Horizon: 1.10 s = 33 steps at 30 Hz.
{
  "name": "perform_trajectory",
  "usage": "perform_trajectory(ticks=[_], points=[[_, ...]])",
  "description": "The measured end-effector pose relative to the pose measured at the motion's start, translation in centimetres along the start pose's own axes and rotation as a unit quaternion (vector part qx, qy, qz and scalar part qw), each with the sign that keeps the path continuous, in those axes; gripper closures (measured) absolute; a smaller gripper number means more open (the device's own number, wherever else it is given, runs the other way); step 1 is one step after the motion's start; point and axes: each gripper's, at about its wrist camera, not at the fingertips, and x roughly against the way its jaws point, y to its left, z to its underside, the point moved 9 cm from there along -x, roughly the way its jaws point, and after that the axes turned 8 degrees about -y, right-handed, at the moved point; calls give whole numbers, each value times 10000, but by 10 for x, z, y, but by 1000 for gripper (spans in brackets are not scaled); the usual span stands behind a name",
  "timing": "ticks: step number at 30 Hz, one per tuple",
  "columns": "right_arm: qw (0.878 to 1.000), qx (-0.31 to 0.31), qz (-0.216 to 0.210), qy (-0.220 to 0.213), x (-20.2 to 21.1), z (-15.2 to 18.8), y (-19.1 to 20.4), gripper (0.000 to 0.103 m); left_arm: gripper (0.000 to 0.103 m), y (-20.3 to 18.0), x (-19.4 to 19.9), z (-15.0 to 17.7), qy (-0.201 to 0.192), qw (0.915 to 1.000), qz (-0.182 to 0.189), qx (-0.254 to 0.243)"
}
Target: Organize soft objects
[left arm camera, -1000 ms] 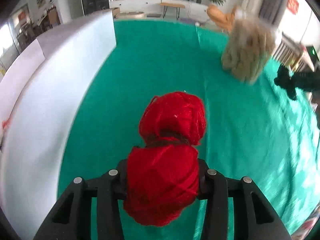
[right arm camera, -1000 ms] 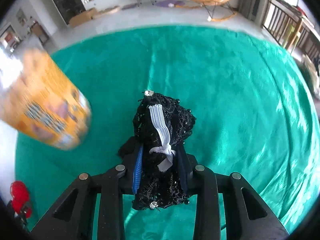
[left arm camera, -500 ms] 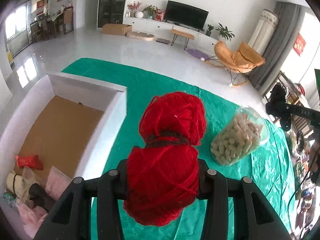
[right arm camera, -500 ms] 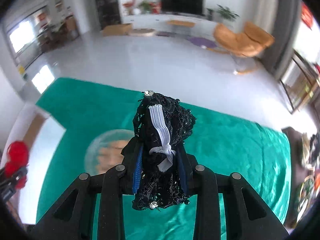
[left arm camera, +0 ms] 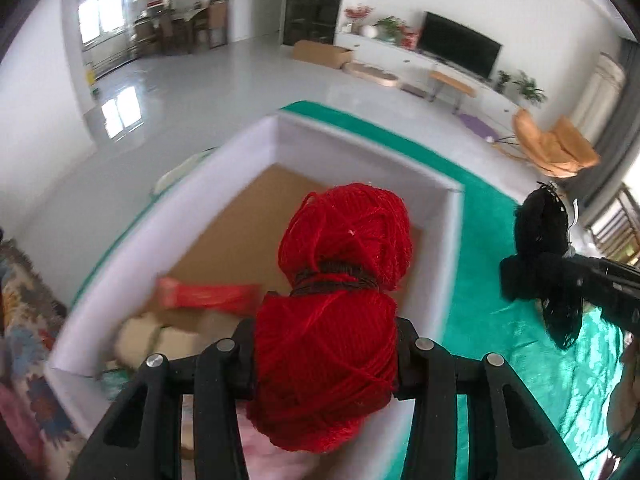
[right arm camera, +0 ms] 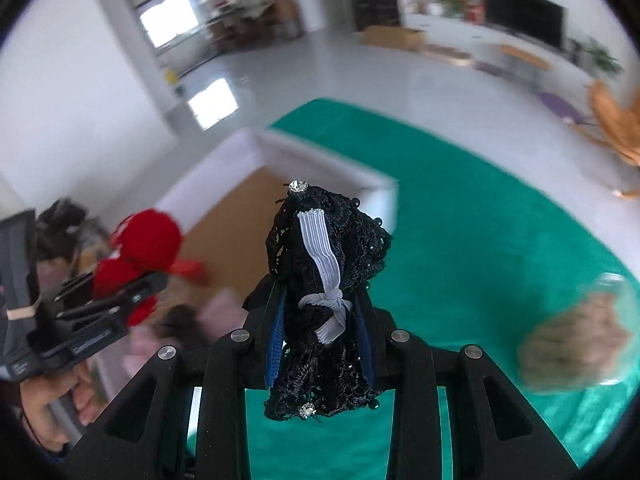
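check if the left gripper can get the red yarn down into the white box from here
Probably yes: the left gripper, shut on the red yarn, hangs over the open white box, and bare cardboard floor shows below, with a few items only at the near end.

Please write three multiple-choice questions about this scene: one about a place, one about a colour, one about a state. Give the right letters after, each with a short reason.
1. Where is the red yarn ball?
A. lying on the green cloth
B. held in the left tongs above the white box
C. inside the jar

2. What colour is the elastic band on the black lace piece?
A. white
B. yellow
C. red

3. What is the state of the right tongs?
A. open and empty
B. shut on the black lace piece
C. shut on the jar of snacks

Answers:
1 B: the left tongs clamp it, with the white box below.
2 A: a white ribbed band runs down the lace.
3 B: both fingers press the lace between them; the jar of snacks lies apart on the green cloth.
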Motion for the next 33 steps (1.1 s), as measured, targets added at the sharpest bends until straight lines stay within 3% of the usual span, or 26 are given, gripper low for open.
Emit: perform_trajectory(ticks=[3,5,6,7,10,16,22,27,33], points=[[9994,156,-273,162,-25,3,39,66,47,30,-2,10,126,9995,-287,73],[9983,278,-442,272,-39,8,60,50,37,48,0,16,129,9985,-523,54],[9974,353,-553,294,-43,9,72,32,28,53,2,18,79,9980,-633,32],[9970,423,-585,295,-44,10,78,29,20,61,7,19,-30,9971,-765,5],[9963,684,-469,229,-44,16,98,29,13,76,23,18,-385,9916,-1228,-153],[9950,990,-146,1,-28,11,121,29,12,92,52,18,-683,9784,-1950,-26],[9932,1161,56,-54,-18,10,124,29,12,92,85,23,-1037,9773,-1748,597],[9915,1291,169,-46,-13,11,124,29,12,87,91,24,-918,9795,-1688,603],[9904,1366,202,10,-16,14,127,29,12,86,99,23,-1046,9758,-1858,476]])
